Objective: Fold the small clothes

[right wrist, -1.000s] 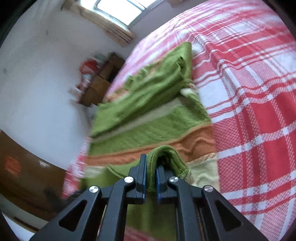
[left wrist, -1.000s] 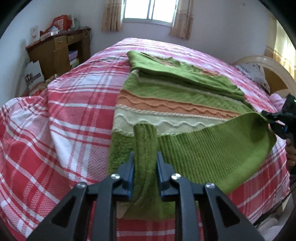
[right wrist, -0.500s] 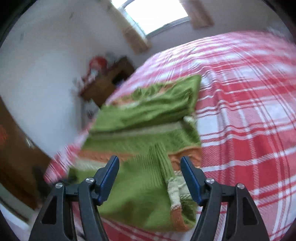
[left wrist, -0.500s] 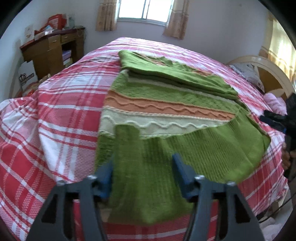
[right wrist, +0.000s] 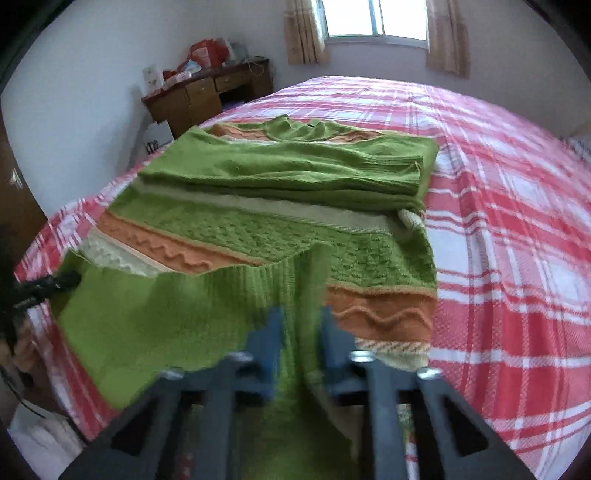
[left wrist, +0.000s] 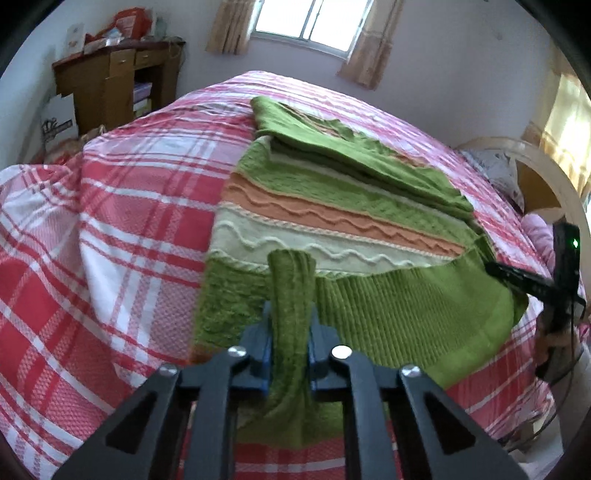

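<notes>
- A bedroom is shown, with a window [left wrist: 306,22] and beige curtains [left wrist: 364,55] on the far wall and a wooden desk [left wrist: 110,85] piled with clutter in the corner.
- Most of both views is filled by a bed [left wrist: 122,206] covered with a red, pink and white plaid sheet.
- A knitted sweater [left wrist: 332,206] in green with orange and cream wavy stripes is spread across the middle of the bed.
- The sleeves are seen folded across the upper part of the sweater, forming a thick green layer [right wrist: 295,170] towards the window end.
- The ribbed green hem [left wrist: 406,314] is lifted off the sheet and stretched between the two tools at the near edge of the bed.
- The left gripper [left wrist: 290,332] has just closed its jaws; they are clamped on a bunched fold of the green hem, which is pinched between the blue pads [left wrist: 264,343].
- The right gripper [right wrist: 299,332] has likewise just closed its jaws; they are shut on the other corner of the hem, though this view is blurred.
- In the left wrist view, the right gripper is seen at the right edge, with a green light on its body and a hand [left wrist: 554,332] partly visible below it.
- A curved headboard [left wrist: 546,173] and a pillow [left wrist: 495,166] are seen at the right side of the bed.
</notes>
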`<action>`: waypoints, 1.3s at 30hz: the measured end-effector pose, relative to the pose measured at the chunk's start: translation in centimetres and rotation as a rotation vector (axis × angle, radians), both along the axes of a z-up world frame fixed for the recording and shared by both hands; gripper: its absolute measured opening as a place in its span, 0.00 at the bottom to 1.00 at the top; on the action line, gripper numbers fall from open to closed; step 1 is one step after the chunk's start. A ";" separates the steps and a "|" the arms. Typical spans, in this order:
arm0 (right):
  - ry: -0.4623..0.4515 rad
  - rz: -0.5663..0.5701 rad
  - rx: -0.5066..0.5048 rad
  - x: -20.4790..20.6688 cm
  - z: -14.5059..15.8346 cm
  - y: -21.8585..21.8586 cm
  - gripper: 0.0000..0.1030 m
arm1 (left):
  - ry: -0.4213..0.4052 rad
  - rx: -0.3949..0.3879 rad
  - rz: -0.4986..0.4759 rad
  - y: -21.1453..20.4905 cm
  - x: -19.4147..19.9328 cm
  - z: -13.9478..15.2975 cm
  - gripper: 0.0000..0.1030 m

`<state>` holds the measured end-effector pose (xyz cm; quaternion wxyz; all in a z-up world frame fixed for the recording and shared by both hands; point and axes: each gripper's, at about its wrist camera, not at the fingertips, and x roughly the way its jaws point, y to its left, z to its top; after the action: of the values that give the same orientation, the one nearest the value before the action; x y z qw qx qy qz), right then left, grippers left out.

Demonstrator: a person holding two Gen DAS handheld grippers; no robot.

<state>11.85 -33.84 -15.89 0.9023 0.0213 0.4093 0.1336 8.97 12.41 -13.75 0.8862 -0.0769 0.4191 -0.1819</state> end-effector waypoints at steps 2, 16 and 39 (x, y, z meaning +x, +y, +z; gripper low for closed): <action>-0.007 -0.018 0.012 -0.8 0.3 -0.1 0.11 | -0.005 0.010 0.001 -0.1 -0.2 0.1 0.11; -0.208 -0.126 0.013 -3.3 6.8 0.4 0.10 | -0.101 0.131 0.041 -2.3 2.1 4.4 0.10; -0.229 -0.270 0.004 0.0 7.4 -0.8 0.10 | -0.065 0.234 0.109 -6.4 8.9 6.4 0.10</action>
<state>11.81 -34.66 -8.48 0.9528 0.0624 0.2968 0.0134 17.84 5.99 -7.35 0.9109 0.0102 0.4035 -0.0856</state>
